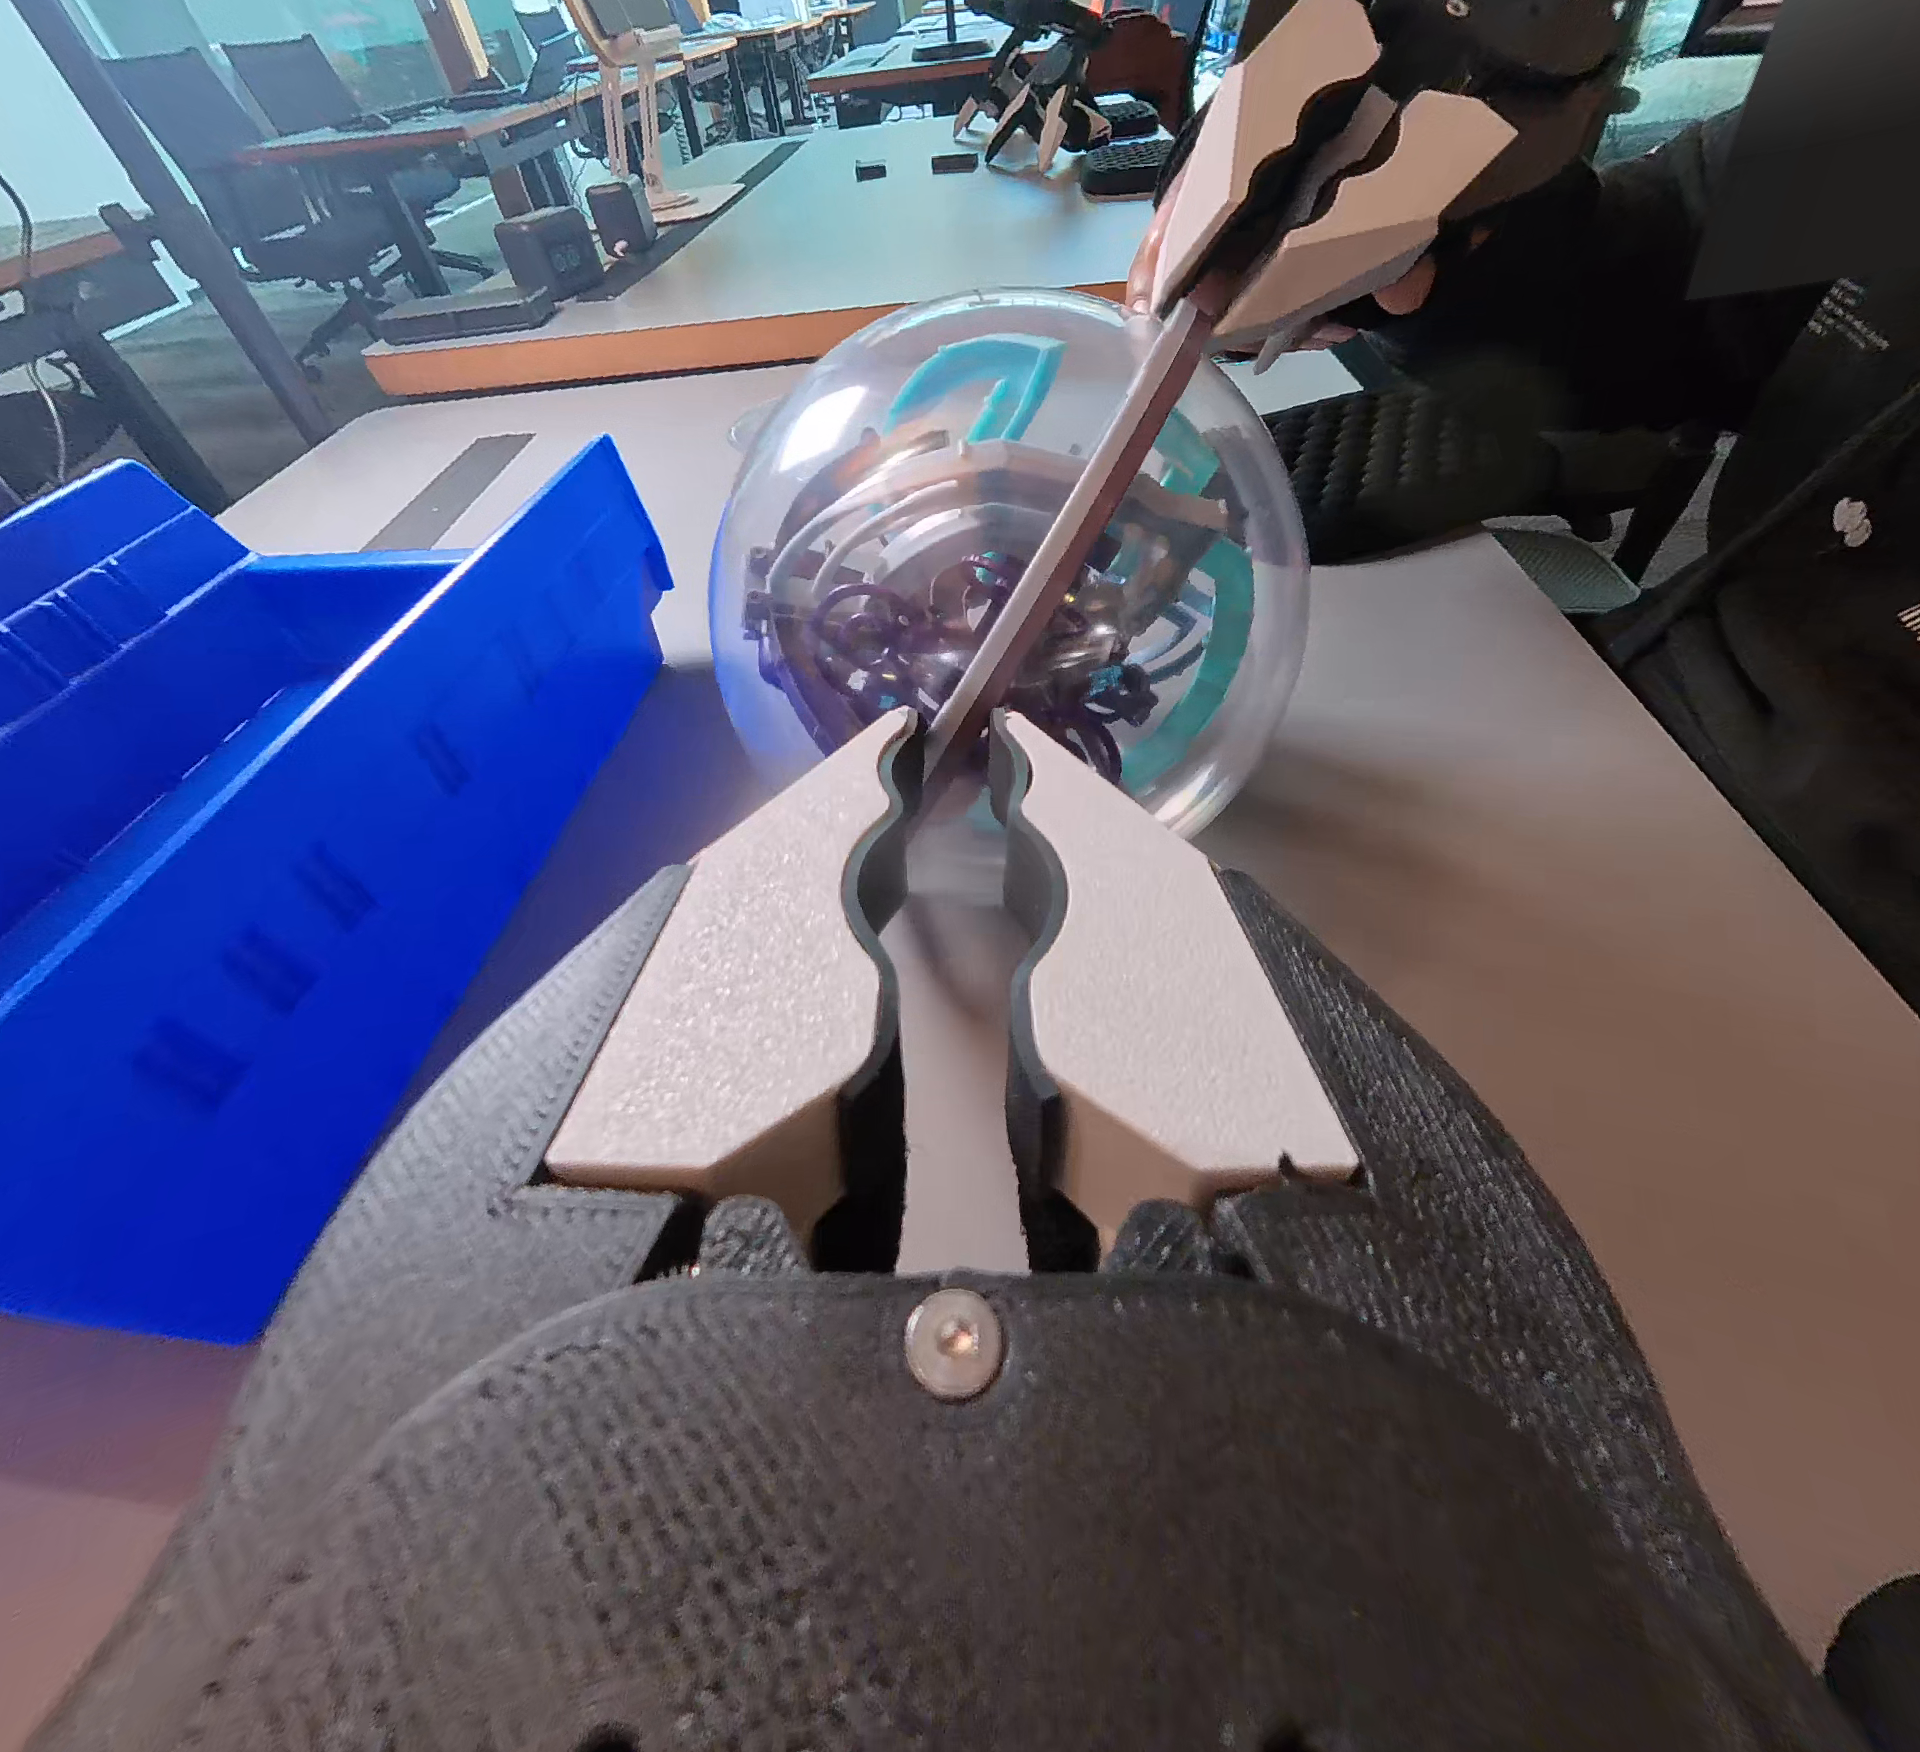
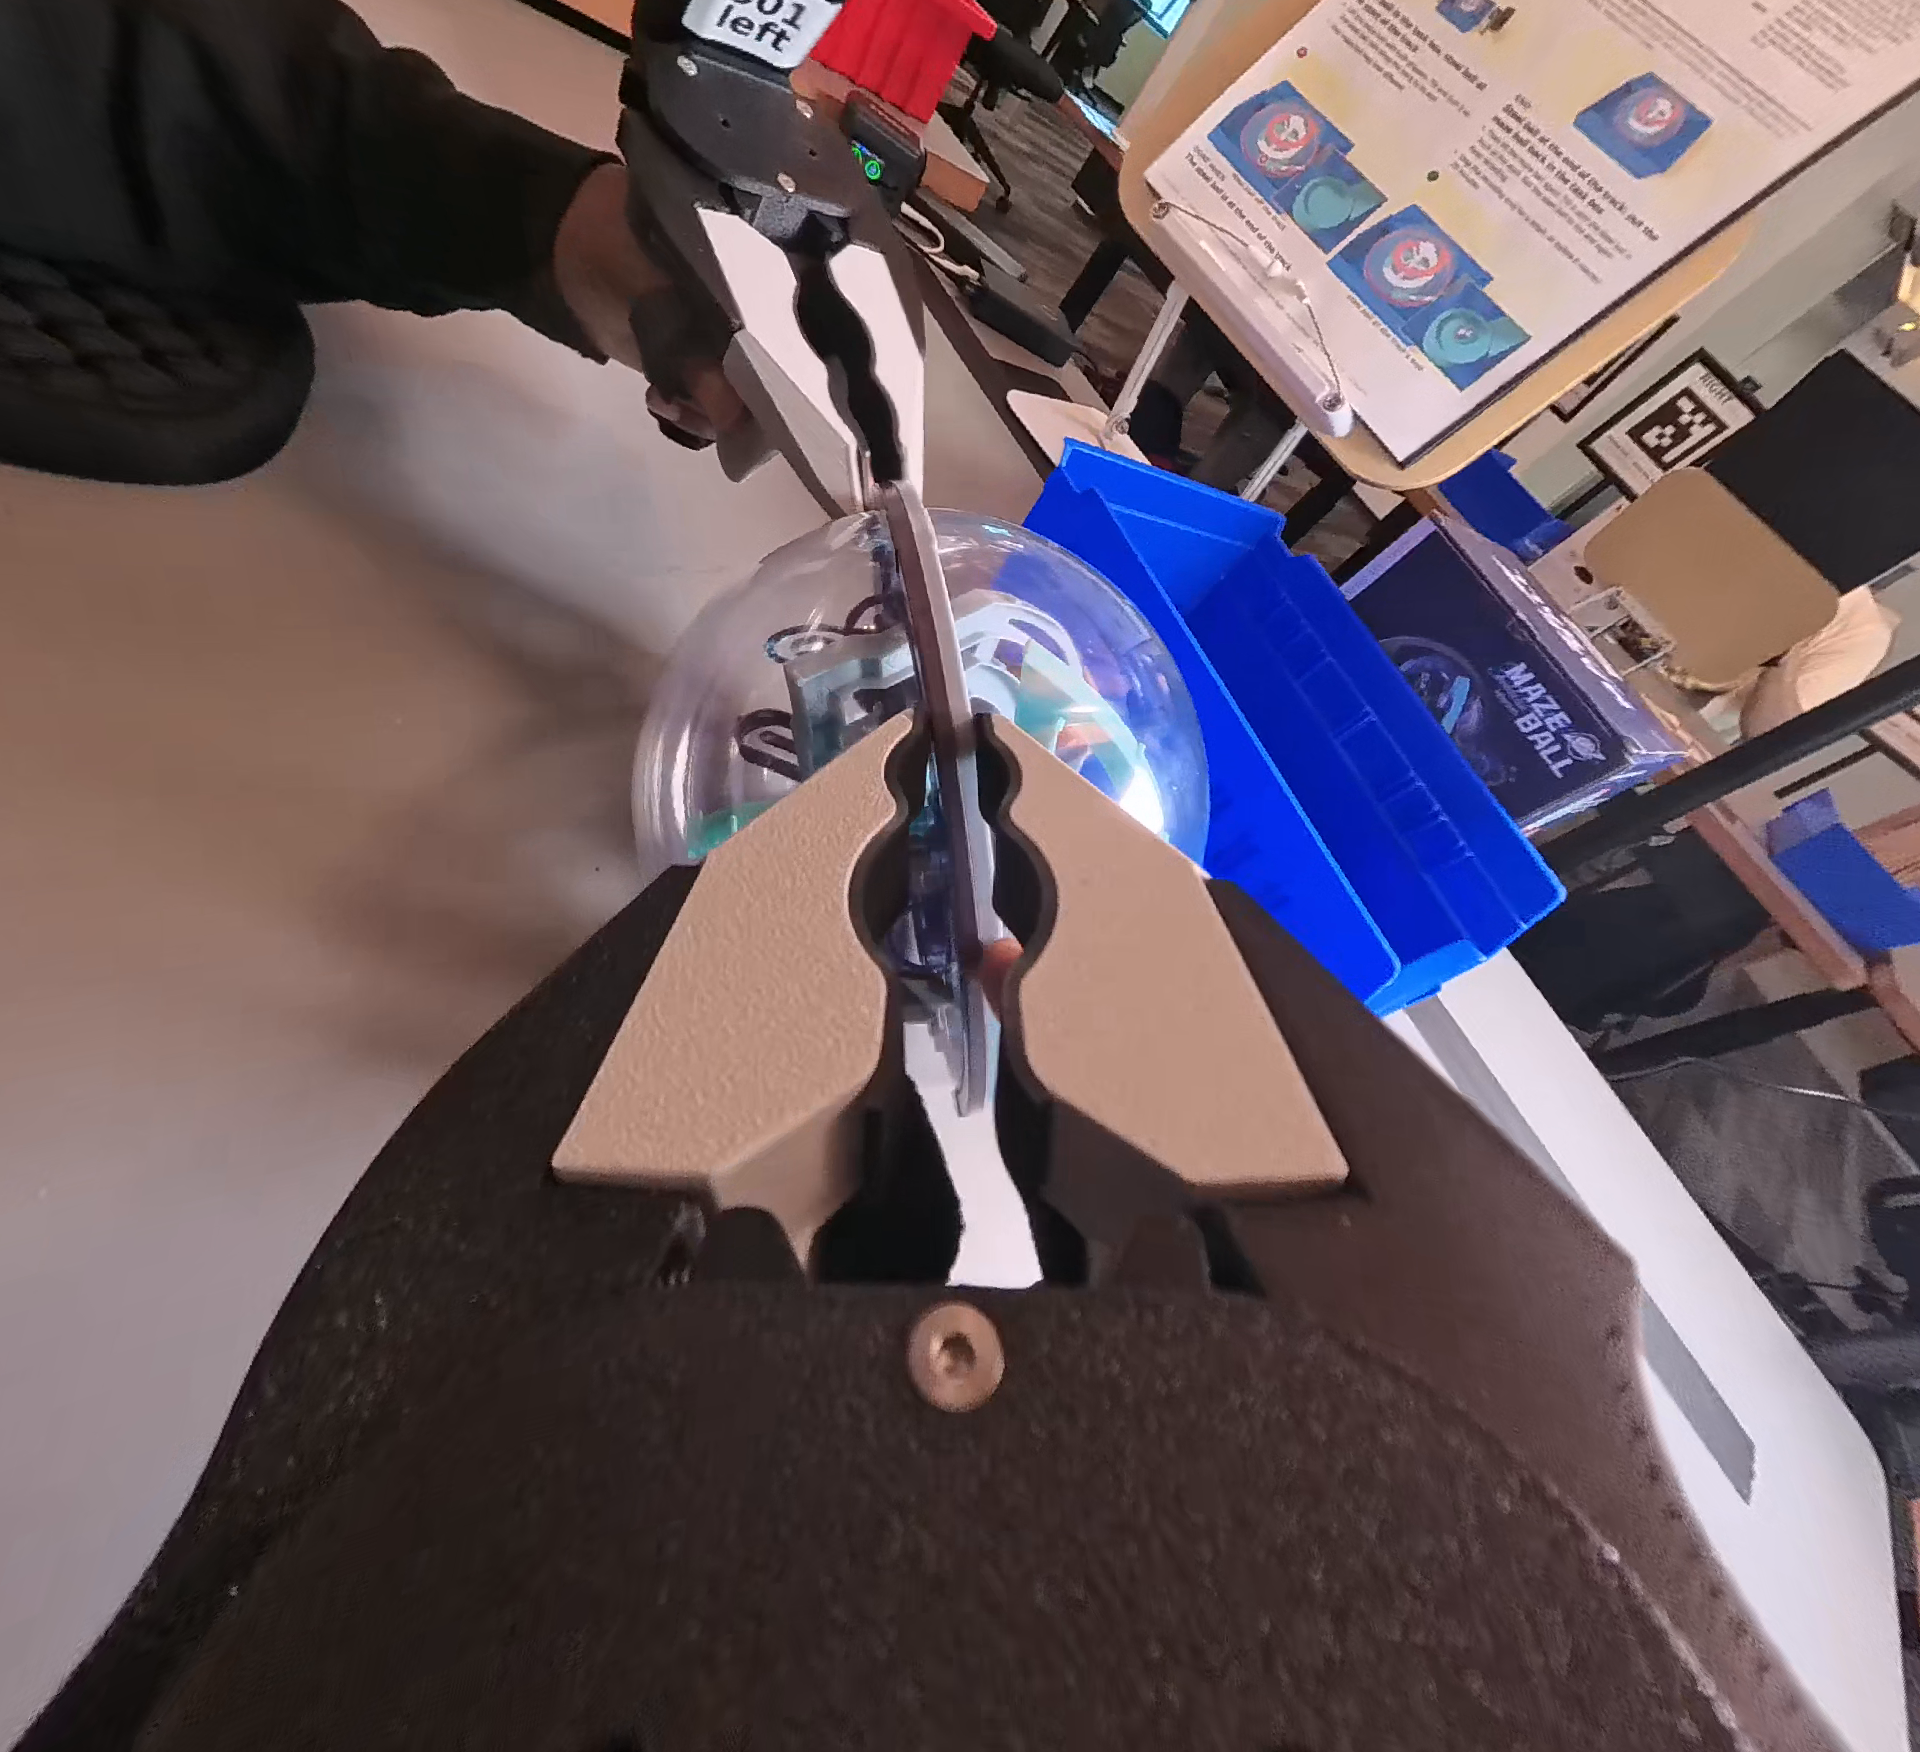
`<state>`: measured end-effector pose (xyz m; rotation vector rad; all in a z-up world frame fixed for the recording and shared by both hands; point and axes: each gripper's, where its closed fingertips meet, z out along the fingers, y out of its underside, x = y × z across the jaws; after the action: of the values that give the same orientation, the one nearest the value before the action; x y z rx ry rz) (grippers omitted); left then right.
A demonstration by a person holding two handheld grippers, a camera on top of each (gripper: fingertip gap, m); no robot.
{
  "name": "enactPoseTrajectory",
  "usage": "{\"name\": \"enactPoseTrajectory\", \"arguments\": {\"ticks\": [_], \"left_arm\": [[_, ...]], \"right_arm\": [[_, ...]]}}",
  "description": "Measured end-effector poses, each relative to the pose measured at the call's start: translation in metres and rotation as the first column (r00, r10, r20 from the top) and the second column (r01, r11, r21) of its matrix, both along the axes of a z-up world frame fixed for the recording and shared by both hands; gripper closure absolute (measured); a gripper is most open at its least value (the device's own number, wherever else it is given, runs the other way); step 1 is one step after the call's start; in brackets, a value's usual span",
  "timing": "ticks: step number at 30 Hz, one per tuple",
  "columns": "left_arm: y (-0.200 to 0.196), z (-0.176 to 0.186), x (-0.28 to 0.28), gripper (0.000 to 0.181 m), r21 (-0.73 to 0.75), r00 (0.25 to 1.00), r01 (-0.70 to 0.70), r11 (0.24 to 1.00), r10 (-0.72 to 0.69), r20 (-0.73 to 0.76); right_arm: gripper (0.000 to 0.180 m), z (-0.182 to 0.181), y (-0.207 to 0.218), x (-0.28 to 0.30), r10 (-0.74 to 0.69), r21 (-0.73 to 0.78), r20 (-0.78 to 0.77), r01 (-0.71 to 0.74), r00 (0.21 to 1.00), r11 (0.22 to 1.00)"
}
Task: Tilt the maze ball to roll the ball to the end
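- Running left to right in the left wrist view: a blue bin [image 1: 312,767] sits on the pale tabletop [image 1: 1455,871], just left of the maze ball [image 1: 1008,580].
- Maze ball: clear sphere with teal, purple and grey tracks inside. It is ringed by a thin flat band [image 1: 1049,559] and sits low over the tabletop; whether it rests there cannot be told.
- Left claw [image 1: 951,731]: closed on the near edge of the band, with the tips pinching it.
- Right claw [image 1: 1195,310]: at upper right, closed on the far edge of the same band; a hand [image 1: 1382,289] grips its handle.
- Right wrist view, left to right: a dark sleeve [image 2: 208,144], the left claw [image 2: 878,466], the sphere [image 2: 914,694], the right claw [image 2: 951,736] closed on the band, the bin [image 2: 1299,715], a dark printed box [image 2: 1507,684], and an instruction board [image 2: 1507,144] above.
- Progress: both grips are set and the sphere looks tilted, so the rolling appears to be under way. The small ball cannot be made out among the tracks, so how much track remains cannot be told.
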<state>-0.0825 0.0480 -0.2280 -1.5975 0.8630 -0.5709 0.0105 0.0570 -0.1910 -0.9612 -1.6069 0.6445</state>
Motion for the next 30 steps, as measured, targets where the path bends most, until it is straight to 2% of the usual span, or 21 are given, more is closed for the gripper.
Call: {"name": "enactPoseTrajectory", "arguments": {"ticks": [17,30], "left_arm": [[0.000,0.004,0.007,0.171,0.009,1.000,0.003,1.000,-0.003,-0.017],[-0.015,0.009,0.021,0.168,0.082,0.996,0.056,0.995,-0.049,-0.080]], "right_arm": [[0.173,-0.002,0.003,0.009,0.016,-0.008,-0.036,-0.016,0.999,1.000],[0.174,-0.020,-0.029,0.030,0.108,0.190,-0.098,-0.088,0.989,0.978]]}}
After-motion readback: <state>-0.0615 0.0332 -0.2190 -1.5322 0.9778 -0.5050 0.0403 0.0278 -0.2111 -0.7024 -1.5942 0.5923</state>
